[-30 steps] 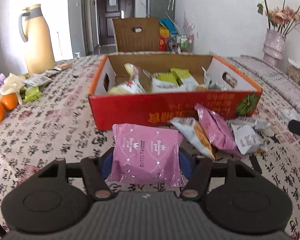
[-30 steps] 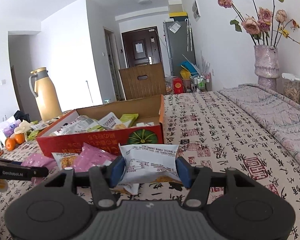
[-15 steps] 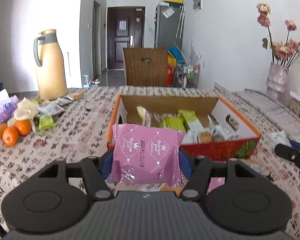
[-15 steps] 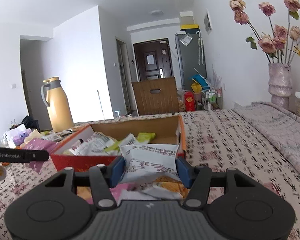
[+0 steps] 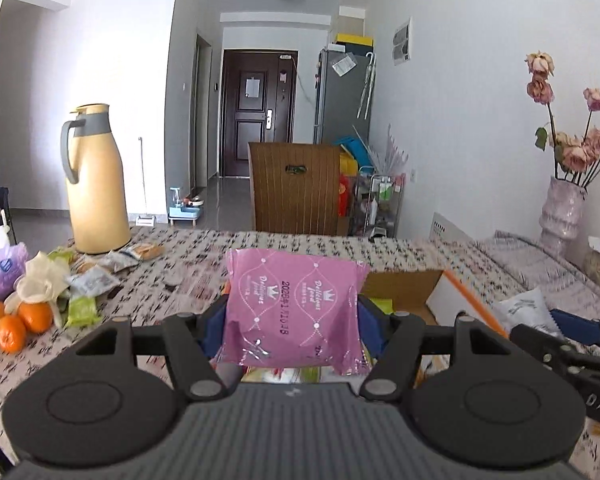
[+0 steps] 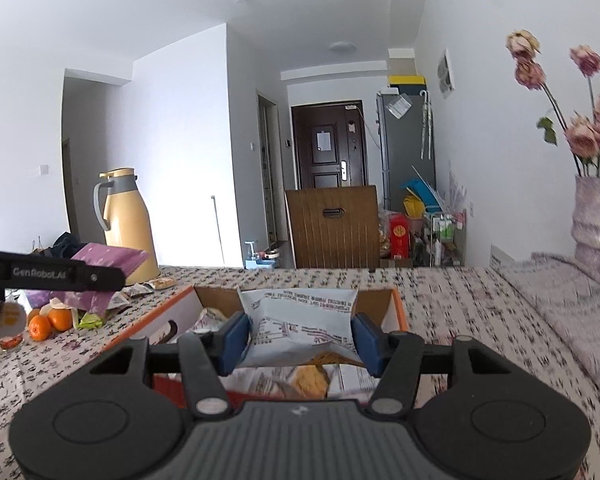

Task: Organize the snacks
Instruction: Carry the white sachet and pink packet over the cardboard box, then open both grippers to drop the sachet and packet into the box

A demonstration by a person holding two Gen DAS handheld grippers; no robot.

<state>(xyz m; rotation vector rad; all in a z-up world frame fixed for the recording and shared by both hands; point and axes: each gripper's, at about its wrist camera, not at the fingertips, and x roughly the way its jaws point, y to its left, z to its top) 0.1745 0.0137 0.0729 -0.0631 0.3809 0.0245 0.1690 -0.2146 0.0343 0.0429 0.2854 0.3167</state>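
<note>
Patterned cloth is covering the counter [image 5: 204, 256] that is carrying everything, with a door and fridge far behind. I am holding my left tool [image 5: 292, 316] closed across the width of a pink snack packet [image 5: 294, 312], its flat face toward the camera, raised above the counter. My right tool [image 6: 300, 334] is likewise pinching a white snack packet [image 6: 300, 320] by its two side edges, long axis lying across the fingers. The orange-rimmed cardboard box [image 6: 398, 312] is the relation that matters: in the right wrist view it is sitting directly ahead of and below the white packet, with other packets already lying inside, so the right tool appears nearer to a drop. In the left wrist view only the box's far right corner [image 5: 440, 292] is showing, right of the pink packet; most of it is hidden behind the packet and tool, so I cannot tell whether the pink packet is already over the opening. Judgement: right packet should be going straight down; left probably needs a shift rightward first. Risk: the two tools are working close together over one box. Oranges [image 5: 18, 322] and loose packets are lying well off to the left, beside a yellow thermos jug [image 5: 94, 184].
</note>
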